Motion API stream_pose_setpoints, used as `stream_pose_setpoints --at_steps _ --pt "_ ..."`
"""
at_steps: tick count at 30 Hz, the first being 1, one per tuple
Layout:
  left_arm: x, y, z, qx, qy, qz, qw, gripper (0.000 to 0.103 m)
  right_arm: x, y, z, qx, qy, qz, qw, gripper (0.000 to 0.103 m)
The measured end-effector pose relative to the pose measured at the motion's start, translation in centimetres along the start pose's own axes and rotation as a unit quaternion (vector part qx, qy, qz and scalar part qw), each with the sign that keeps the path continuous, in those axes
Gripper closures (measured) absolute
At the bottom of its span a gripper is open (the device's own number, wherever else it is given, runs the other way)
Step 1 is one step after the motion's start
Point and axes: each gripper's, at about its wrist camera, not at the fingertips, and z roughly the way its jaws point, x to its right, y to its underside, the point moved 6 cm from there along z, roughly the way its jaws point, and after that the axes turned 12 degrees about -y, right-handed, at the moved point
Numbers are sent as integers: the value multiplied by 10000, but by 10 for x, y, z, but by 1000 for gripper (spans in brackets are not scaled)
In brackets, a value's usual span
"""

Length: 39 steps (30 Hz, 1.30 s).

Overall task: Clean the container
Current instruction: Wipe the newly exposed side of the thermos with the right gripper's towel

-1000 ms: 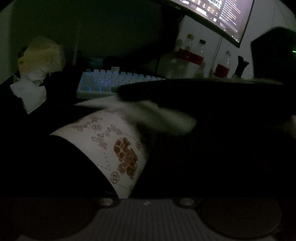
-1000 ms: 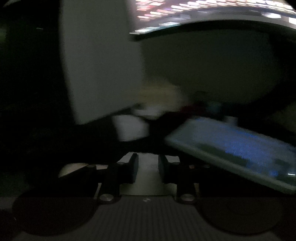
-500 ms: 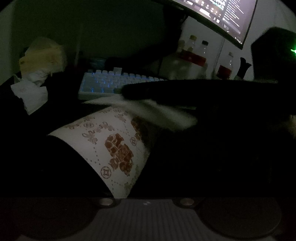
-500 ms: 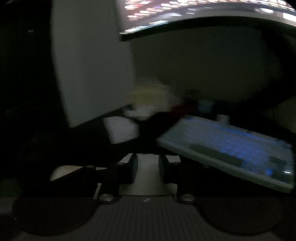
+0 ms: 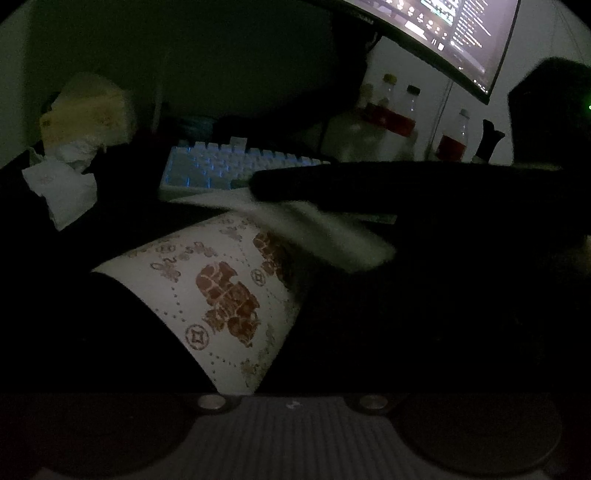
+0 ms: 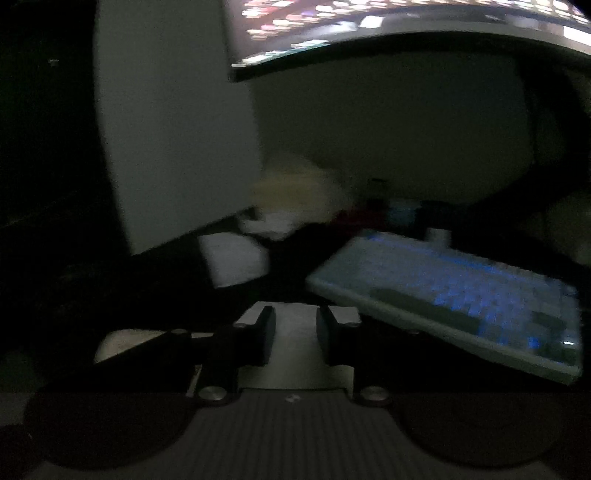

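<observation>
Closest to the left wrist camera, the patterned paper cup [image 5: 221, 295] lies tilted with its mouth towards the right, apparently steadied for wiping; the left gripper's own jaws are lost in the dark, so whether it clamps the cup cannot be told. Just beyond, the right gripper [image 6: 295, 332] pinches a white tissue [image 5: 321, 236] against the cup's rim, presumably to scrub it. Farther back sit the backlit keyboard [image 5: 229, 166], crumpled tissues [image 5: 59, 188], bottles [image 5: 450, 144] and the monitor [image 5: 443, 33].
</observation>
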Motion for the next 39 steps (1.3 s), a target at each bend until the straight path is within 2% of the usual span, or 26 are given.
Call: stream_pose_setpoints --at_steps 2,5,6,11,13,18,20,22,25,27,28,32,33,36,38,39 --pt "0 0 1 9 -17 14 10000 0 -17 2 1 12 -573 -165 9982 74" --pt "-2 -1 1 19 -14 3 10000 0 -21 2 3 14 -733 -292 9969 75" --pt "-2 -1 1 19 -14 -7 10000 0 -13 1 4 33 -672 -194 9975 75" --pt "-3 -1 2 41 -41 24 10000 0 29 -4 7 29 308 129 9994 75" --pt "-4 -2 2 45 -42 16 10000 0 27 -4 8 12 346 131 9993 74" --pt "-4 -2 2 47 -35 40 10000 0 -8 -1 7 -18 -679 -162 9976 74" --pt "-4 -2 1 52 -37 52 10000 0 -9 -2 8 -31 -776 -191 9968 74" --pt "-4 -1 1 57 -40 60 10000 0 3 -3 9 -19 -542 -13 9985 74" --pt "-4 -1 1 66 -57 73 9999 0 22 -5 11 -31 297 -14 9996 74" --pt "-3 -1 1 77 -72 92 9999 0 23 -5 10 -15 380 69 9993 74" --pt "-3 -1 1 81 -77 100 9999 0 17 -4 9 -20 237 26 9997 72" --pt "-2 0 1 92 -95 108 9999 0 -13 -1 4 -74 -866 -273 9958 73" --pt "-2 0 1 93 -99 104 9999 0 -13 -1 2 -117 -902 -337 9953 73" --pt "-2 0 1 93 -110 82 9999 0 9 -5 3 -153 -389 -111 9991 73" --pt "-1 -1 1 94 -116 64 9999 0 26 -7 4 -165 200 62 9996 73" --pt "-1 -1 1 97 -120 70 9999 0 30 -8 4 -165 298 134 9993 73"
